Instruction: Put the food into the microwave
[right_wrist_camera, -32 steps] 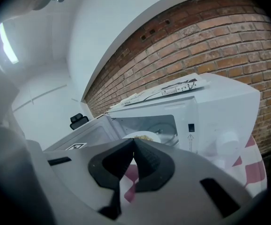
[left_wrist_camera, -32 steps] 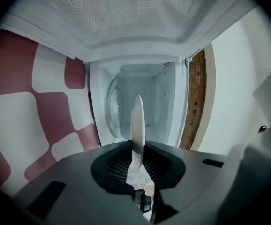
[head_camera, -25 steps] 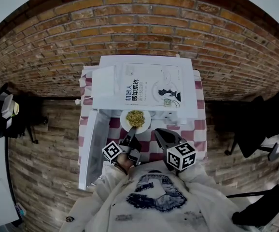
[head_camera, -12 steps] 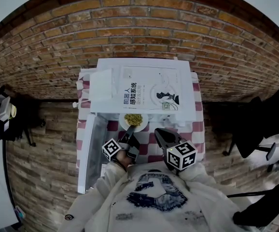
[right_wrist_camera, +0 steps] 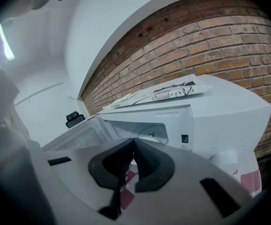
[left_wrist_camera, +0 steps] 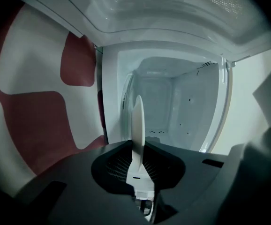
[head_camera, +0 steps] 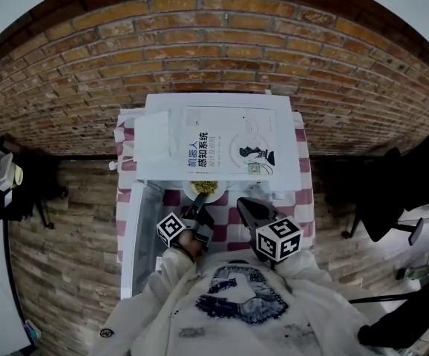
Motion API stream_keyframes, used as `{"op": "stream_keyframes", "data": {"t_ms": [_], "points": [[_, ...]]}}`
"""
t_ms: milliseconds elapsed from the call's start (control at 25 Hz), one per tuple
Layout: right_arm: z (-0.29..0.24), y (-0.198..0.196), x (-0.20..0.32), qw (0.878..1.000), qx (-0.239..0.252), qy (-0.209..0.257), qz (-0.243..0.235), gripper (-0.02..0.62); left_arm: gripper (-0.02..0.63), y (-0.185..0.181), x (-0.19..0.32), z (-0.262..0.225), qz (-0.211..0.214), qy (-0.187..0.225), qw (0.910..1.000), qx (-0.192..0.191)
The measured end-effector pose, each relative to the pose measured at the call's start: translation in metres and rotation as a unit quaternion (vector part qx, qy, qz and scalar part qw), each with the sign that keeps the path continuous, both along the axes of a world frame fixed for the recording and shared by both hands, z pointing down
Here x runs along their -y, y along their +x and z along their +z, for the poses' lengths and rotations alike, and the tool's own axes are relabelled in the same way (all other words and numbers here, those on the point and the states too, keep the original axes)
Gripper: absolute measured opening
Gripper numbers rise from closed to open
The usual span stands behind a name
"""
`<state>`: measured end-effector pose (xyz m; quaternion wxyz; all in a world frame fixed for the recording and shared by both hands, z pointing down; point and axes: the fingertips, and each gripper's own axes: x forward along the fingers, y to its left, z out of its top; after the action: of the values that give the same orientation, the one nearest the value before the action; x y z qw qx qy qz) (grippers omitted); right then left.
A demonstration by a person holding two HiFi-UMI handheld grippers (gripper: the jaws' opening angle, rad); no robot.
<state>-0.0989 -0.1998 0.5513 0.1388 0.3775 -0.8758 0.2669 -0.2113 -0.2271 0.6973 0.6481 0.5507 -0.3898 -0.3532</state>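
— Head view?
— The left tool point(head_camera: 199, 210) is holding the plate of food point(head_camera: 206, 188) at the microwave point(head_camera: 214, 136) mouth, with its door point(head_camera: 142, 225) open. The right tool point(head_camera: 244, 210) is hovering just beside.
— Left gripper view?
— Its jaws are clamping the plate's rim, and the cavity point(left_wrist_camera: 173, 111) is lying ahead.
— Right gripper view?
— Its jaws are sitting together, gripping nothing, pointing at the microwave

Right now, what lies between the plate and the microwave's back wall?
Nothing. In the left gripper view, the stretch from the plate to the microwave's back wall is bare.
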Motion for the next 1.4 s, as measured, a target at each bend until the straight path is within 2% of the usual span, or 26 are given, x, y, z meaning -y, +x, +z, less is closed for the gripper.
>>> {"op": "stream_keyframes", "data": {"t_ms": [1120,1400], "points": [[0.011,-0.006,0.006,1.000,-0.002,-0.015,-0.004,0.015,0.063,-0.001,0.022,0.011,-0.014,-0.006,0.9996,-0.022],[0.011,-0.007,0.005,1.000,-0.001,-0.017,-0.005,0.015,0.064,0.000,0.020,0.013,-0.005,-0.007,0.9999,-0.014]]}}
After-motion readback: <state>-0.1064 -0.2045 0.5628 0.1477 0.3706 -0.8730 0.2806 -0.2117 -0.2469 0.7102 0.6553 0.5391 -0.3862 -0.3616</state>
